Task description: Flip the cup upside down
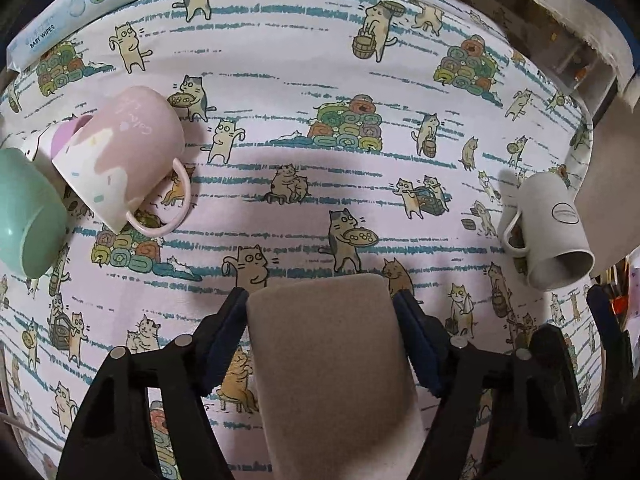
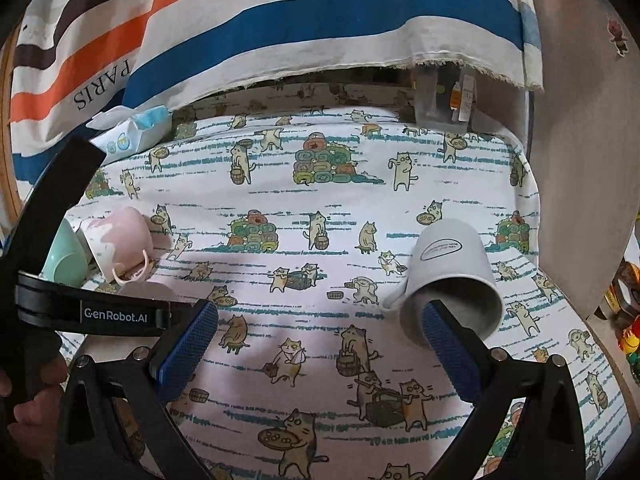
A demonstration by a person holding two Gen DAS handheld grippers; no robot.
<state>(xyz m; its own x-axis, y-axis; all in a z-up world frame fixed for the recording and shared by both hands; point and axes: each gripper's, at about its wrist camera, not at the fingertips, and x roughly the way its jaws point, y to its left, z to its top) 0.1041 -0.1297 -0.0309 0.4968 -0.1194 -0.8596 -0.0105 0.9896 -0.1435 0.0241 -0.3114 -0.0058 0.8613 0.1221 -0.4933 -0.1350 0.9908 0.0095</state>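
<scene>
The table (image 2: 340, 208) has a cat-print cloth. On it, left of the right tool (image 2: 320, 344), stand a pink mug (image 2: 120, 240) and a green cup (image 2: 66, 260), both upside down. A baby wipes pack (image 2: 128, 132) lies far ahead on the left. The grey mug (image 2: 452, 276) is tilted at the tool's right finger.

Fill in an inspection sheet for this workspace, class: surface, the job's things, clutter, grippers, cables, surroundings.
Surface: cat-print tablecloth, shadowed near the grippers.
Job's things: brown cup, base toward the camera, clamped in the left gripper; white mug on its side, mouth toward the right gripper; pink mug tilted on its side against a mint cup.
Clutter: baby wipes pack at the far left edge.
Grippers: left shut on the brown cup; right open, one finger in front of the white mug's mouth.
Cables: nothing seen.
Surroundings: striped cloth behind; clear plastic box beneath it.
</scene>
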